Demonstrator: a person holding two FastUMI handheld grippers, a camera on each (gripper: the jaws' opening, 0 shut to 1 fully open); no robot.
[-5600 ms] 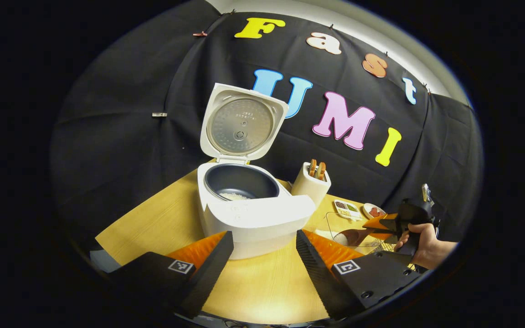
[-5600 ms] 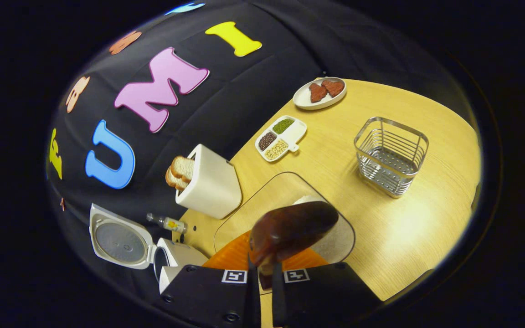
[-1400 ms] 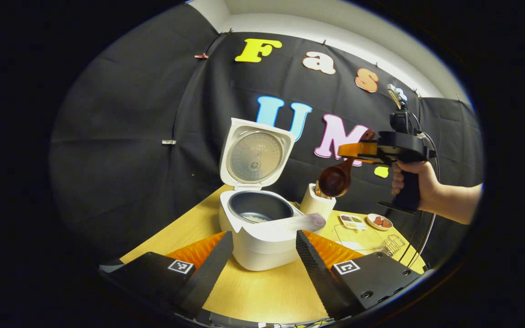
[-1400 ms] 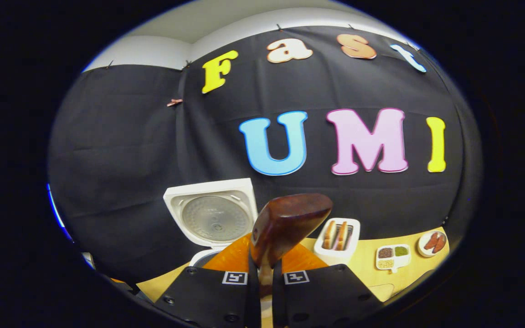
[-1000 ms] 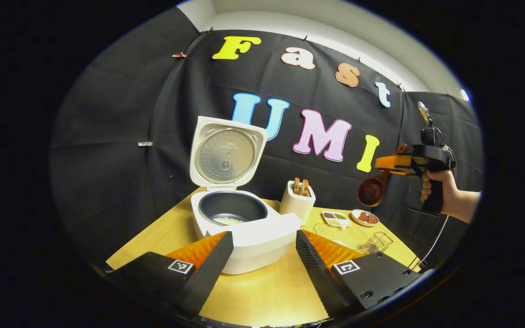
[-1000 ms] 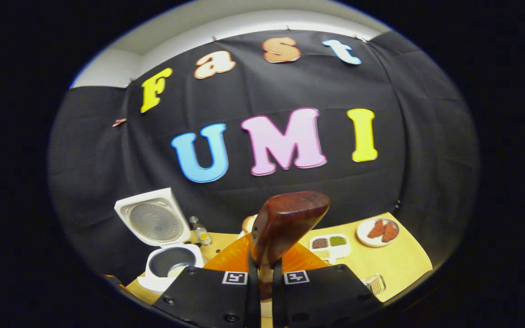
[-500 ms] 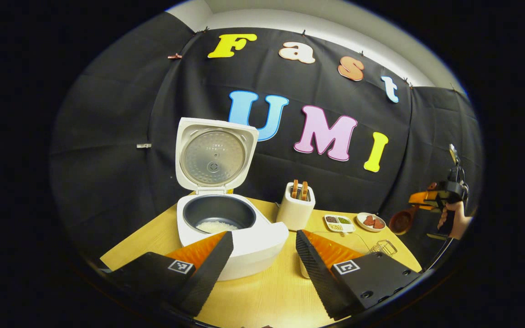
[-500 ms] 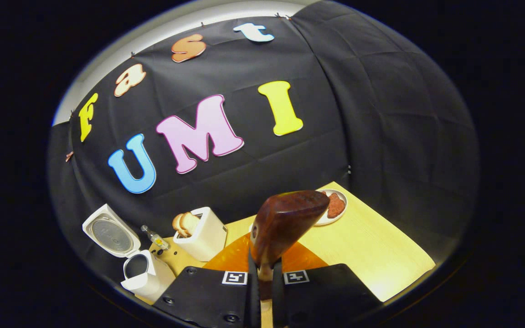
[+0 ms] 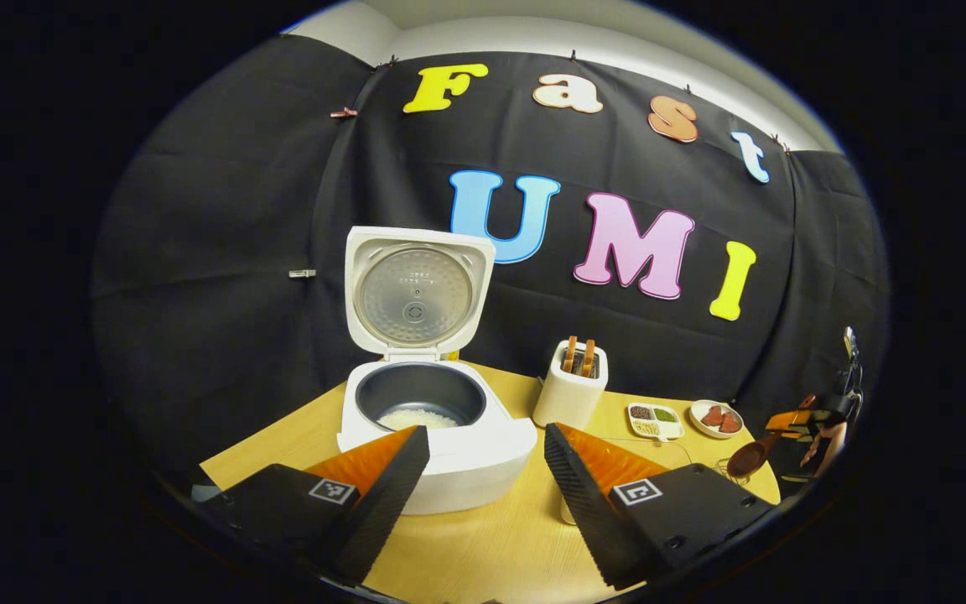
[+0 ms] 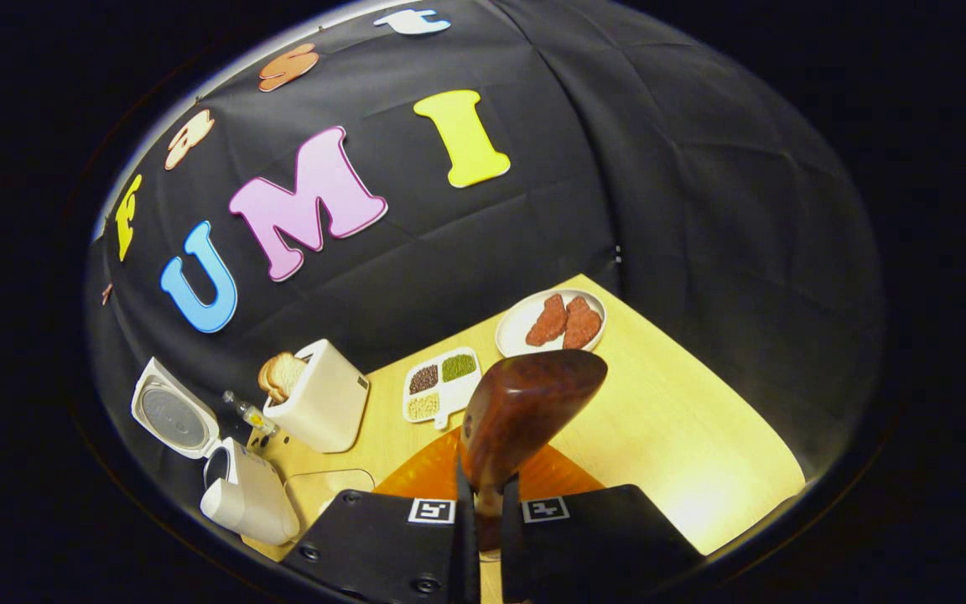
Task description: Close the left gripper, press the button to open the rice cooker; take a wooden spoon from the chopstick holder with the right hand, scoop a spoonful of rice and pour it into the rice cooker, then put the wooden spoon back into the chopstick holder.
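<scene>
On wooden table (image 9: 483,554), rice cooker (image 9: 437,436) stands open.

The rice cooker (image 9: 435,419) is seen on the table (image 9: 483,549) with its lid raised and rice inside. To its right, a toaster (image 9: 571,394) is placed, bread slotted in.

Two gripper-mounted views over one table

Left gripper view faces the open rice cooker (image 9: 437,419) close at 12 o'clock; right gripper view looks down from the far side, cooker (image 10: 244,495) at 8 o'clock, toaster (image 9: 571,390) shared.
</scene>
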